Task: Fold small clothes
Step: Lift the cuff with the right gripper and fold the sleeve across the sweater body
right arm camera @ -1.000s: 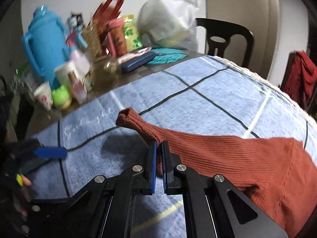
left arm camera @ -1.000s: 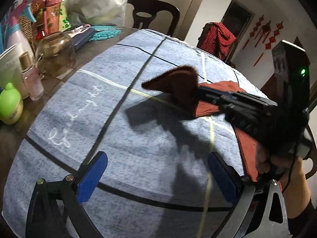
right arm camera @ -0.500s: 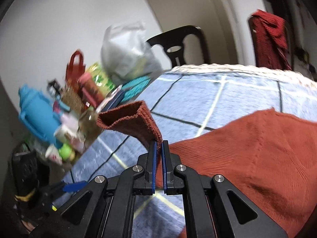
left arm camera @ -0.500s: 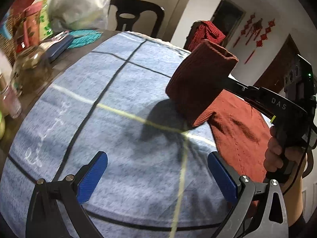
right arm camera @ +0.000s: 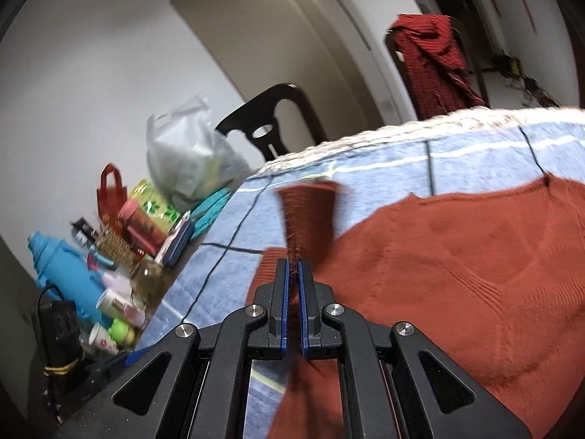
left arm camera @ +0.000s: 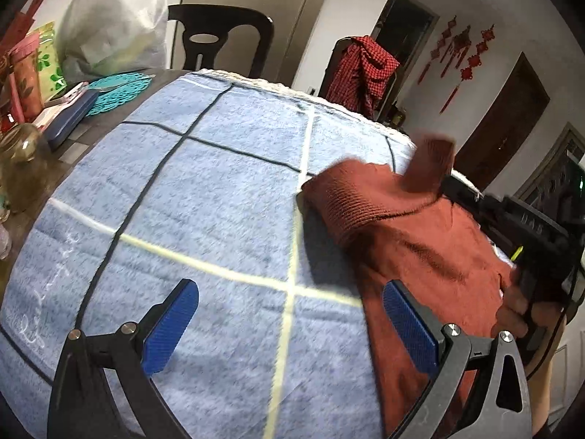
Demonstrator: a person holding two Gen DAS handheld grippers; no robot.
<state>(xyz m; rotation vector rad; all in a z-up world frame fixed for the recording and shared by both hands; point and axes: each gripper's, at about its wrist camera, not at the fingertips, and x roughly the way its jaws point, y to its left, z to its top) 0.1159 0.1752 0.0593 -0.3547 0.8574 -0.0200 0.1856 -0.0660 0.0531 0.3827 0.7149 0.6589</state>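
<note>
Sweater (right arm camera: pixel 457 274) lies on the blue towel (left arm camera: pixel 219 190); your right gripper (right arm camera: pixel 293 267) pinches its sleeve cuff (right arm camera: pixel 309 212). Lay it toward 2 o'clock, flat across the chest. Left gripper (left arm camera: pixel 289 329) gapes empty.

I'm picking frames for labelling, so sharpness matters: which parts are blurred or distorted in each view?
Left wrist view: raised sleeve cuff and right gripper motion-smeared, towel fairly crisp, fisheye-bowed. Right wrist view: cuff streaked, clamped gripper sharp, walls curved.
</note>
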